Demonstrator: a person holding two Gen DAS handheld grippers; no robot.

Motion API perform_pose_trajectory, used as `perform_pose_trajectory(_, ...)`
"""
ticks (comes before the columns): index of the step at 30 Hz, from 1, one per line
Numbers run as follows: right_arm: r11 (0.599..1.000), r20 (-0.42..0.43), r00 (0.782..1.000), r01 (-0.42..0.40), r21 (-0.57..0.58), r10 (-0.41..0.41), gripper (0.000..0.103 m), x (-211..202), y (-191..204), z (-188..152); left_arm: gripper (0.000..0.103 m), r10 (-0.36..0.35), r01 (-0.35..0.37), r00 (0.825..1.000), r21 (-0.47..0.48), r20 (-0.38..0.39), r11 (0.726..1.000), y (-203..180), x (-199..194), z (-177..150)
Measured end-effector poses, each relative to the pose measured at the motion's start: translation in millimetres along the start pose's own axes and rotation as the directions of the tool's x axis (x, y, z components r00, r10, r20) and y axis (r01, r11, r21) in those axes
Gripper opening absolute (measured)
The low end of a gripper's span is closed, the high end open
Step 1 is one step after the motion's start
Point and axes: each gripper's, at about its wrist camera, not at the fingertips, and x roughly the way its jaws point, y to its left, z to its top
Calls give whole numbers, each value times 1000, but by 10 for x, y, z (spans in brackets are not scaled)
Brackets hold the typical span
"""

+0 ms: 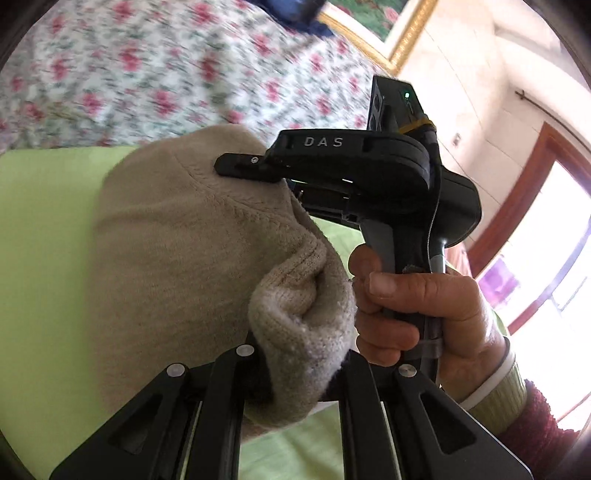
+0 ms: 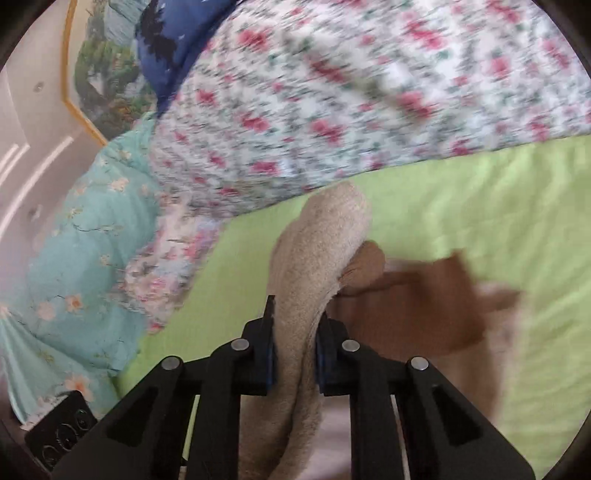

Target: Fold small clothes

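Note:
A beige knitted garment (image 1: 192, 236) hangs above a light green sheet (image 1: 40, 240). My left gripper (image 1: 299, 365) is shut on its bunched ribbed cuff or hem. My right gripper (image 1: 243, 168) shows in the left wrist view, held by a hand (image 1: 413, 306), its fingers pinching the garment's upper seam. In the right wrist view my right gripper (image 2: 293, 354) is shut on a fold of the same beige garment (image 2: 317, 243), which drapes between the fingers. A brown garment (image 2: 417, 310) lies blurred on the green sheet (image 2: 498, 206) behind it.
A floral quilt (image 2: 332, 92) is heaped at the back of the bed. A turquoise flowered pillow (image 2: 85, 236) lies at left. A gold-framed picture (image 1: 384, 29) hangs on the wall, and a window (image 1: 546, 266) is at right.

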Motion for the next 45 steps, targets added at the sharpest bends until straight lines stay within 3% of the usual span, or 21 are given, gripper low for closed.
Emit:
perform_pose_trajectory(5, 990, -47, 991, 126, 58, -123, 18, -102, -579, -189, 8, -18, 18, 995, -8, -102, 1000, -224, 580, -147)
perform_pose_trajectory(8, 985, -70, 986, 154, 83, -149, 18, -73, -819, -286, 8, -5, 4, 987, -8, -162, 1000, -272, 844, -275)
perform_pose_trajectory(14, 982, -77, 983, 172, 80, -166, 18, 17, -974, -367, 8, 20, -22, 981, -5, -195, 1000, -249, 1029, -353)
perform_pose_trajectory(18, 982, -68, 982, 180, 66, -175, 21, 33, -972, -377, 17, 11, -15, 979, -17, -203, 1000, -244, 1010, -350)
perform_pose_trajectory(21, 970, -52, 972, 233, 63, -230, 43, -68, -961, -407, 40, -20, 15, 973, -24, -231, 1000, -254, 895, -374)
perform_pose_trajectory(23, 961, -27, 964, 265, 81, -264, 69, -208, -963, -458, 50, -35, 29, 970, -30, -242, 999, -260, 755, -395)
perform_pose_trajectory(26, 962, 12, 969, 245, 120, -249, 74, -431, -990, -563, 70, -55, 49, 976, -30, -211, 998, -233, 362, -412)
perform_pose_trajectory(28, 963, 10, 972, 231, 138, -235, 77, -542, -1011, -654, 85, -39, 33, 984, -43, -173, 999, -135, 133, -390)
perform_pose_trajectory(32, 967, -26, 979, 203, 156, -201, 79, -562, -1048, -772, 88, 12, -25, 994, -121, -107, 992, 269, -155, -225)
perform_pose_trajectory(34, 966, -48, 981, 192, 172, -187, 79, -505, -1084, -800, 89, 47, -66, 992, -168, -115, 984, 542, -132, -126)
perform_pose_trajectory(40, 967, -89, 987, 148, 209, -132, 79, -319, -1143, -813, 89, -41, -23, 980, -319, -193, 948, 1163, 176, -60)
perform_pose_trajectory(45, 968, -113, 986, 147, 202, -126, 79, -191, -1136, -762, 89, -82, -6, 970, -358, -229, 934, 1383, 489, -14)
